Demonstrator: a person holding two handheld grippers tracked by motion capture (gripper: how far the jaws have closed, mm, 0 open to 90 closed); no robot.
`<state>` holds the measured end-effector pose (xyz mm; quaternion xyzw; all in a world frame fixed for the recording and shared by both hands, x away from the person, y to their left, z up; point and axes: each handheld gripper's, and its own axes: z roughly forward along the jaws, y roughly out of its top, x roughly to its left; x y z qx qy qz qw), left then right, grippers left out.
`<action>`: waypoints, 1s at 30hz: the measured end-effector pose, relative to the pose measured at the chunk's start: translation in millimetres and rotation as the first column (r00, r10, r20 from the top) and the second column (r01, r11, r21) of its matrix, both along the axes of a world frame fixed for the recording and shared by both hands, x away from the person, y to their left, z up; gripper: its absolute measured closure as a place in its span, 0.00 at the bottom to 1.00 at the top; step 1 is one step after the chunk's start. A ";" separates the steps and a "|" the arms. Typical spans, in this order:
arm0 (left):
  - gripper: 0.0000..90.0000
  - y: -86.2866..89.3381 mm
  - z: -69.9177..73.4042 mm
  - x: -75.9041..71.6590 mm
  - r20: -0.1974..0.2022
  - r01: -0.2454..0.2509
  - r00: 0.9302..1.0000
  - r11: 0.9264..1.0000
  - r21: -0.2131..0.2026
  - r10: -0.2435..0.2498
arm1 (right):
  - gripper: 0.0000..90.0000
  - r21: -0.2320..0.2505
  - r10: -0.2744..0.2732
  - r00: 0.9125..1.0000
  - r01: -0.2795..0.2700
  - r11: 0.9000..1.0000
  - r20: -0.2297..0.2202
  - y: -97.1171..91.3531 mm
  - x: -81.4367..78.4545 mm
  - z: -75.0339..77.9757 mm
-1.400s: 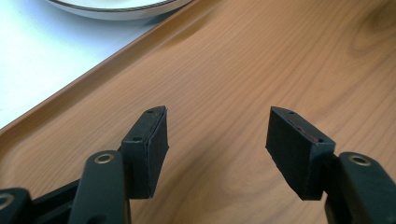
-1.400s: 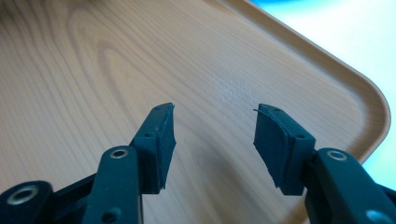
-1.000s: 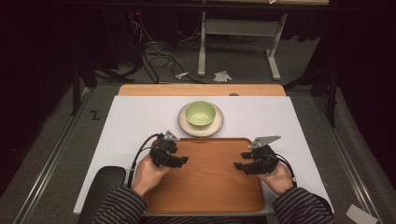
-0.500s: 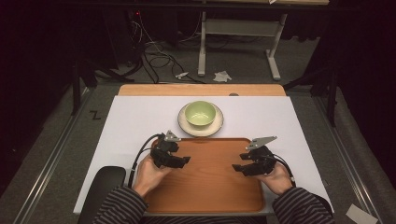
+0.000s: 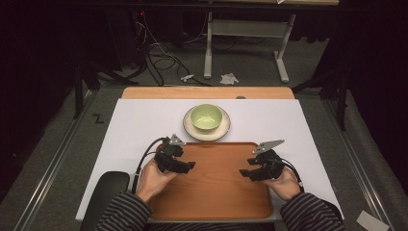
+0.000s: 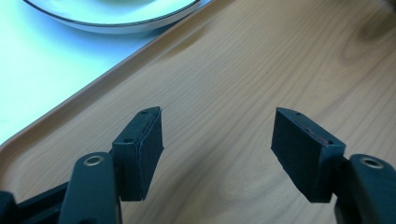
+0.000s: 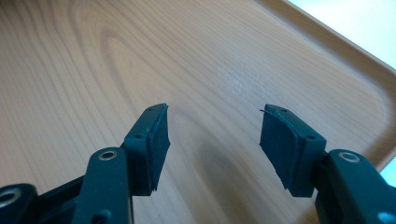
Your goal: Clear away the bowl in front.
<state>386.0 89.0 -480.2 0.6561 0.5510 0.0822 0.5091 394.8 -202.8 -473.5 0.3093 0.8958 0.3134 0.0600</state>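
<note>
- Dark room, cables on the floor behind; white-covered tabletop (image 5: 144,120) with a wooden tray (image 5: 211,192) at the near edge.
- Left side: left tongs (image 5: 185,165) over the tray's left part, held in the person's left hand (image 5: 153,179), pointing toward the middle.
- Change: the left tongs' jaws have just been opening; they now stand wide, nothing between them, only bare tray wood under the pads (image 6: 140,149). Hand itself stayed put compared with the earlier frames.
- Reading: looks like a release or a get-ready spread, so I'd judge no pick has begun yet; the tray carries nothing.
- Middle: green bowl (image 5: 207,118) sits on a white plate (image 5: 190,126) on the tabletop, just beyond the tray's far rim, apart from both tongs. Plate rim (image 6: 116,18) shows at the top of the left gripper view, near the tray edge.
- Likely next: bowl and plate onto the tray, a guess from the layout.
- Right side: right tongs (image 5: 246,173) over the tray's right part, in the right hand (image 5: 284,185); jaws wide apart, empty, touching nothing, tray corner (image 7: 369,93) just ahead.
</note>
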 end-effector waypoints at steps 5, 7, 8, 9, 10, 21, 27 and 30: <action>0.36 0.3 3.9 1.8 0.002 -0.003 1.000 1.000 -0.008 0.003 | 0.49 0.001 -0.004 1.000 0.004 1.000 -0.008 -0.3 0.4 -0.2; 0.36 0.5 3.8 2.1 0.000 -0.002 1.000 1.000 -0.007 0.002 | 0.49 -0.008 0.001 1.000 -0.001 1.000 -0.005 -0.4 0.7 -0.3; 0.36 0.4 3.7 2.1 -0.001 0.000 1.000 1.000 -0.006 0.000 | 0.49 -0.006 0.002 1.000 -0.002 1.000 -0.005 0.0 0.6 -0.5; 0.36 -0.2 4.2 1.8 0.001 0.006 1.000 1.000 -0.001 -0.006 | 0.49 -0.007 0.006 1.000 -0.006 1.000 -0.004 0.5 0.2 -0.4; 0.35 -0.7 5.1 1.8 0.002 0.008 1.000 1.000 -0.005 -0.008 | 0.49 -0.009 0.009 1.000 -0.009 1.000 -0.001 0.5 0.3 -0.5; 0.34 -2.3 13.8 5.8 0.014 0.022 1.000 1.000 -0.013 -0.022 | 0.49 -0.034 0.013 1.000 -0.013 0.999 0.011 4.1 -2.5 -0.8; 0.34 -1.5 18.3 8.6 0.005 0.022 1.000 0.999 -0.030 -0.022 | 0.49 -0.038 0.014 1.000 -0.013 0.999 0.009 4.6 -2.1 -1.7; 0.35 -0.5 23.9 11.9 -0.011 0.011 1.000 0.998 -0.067 -0.011 | 0.49 -0.042 0.004 1.000 -0.004 0.999 0.011 4.1 -3.5 -1.2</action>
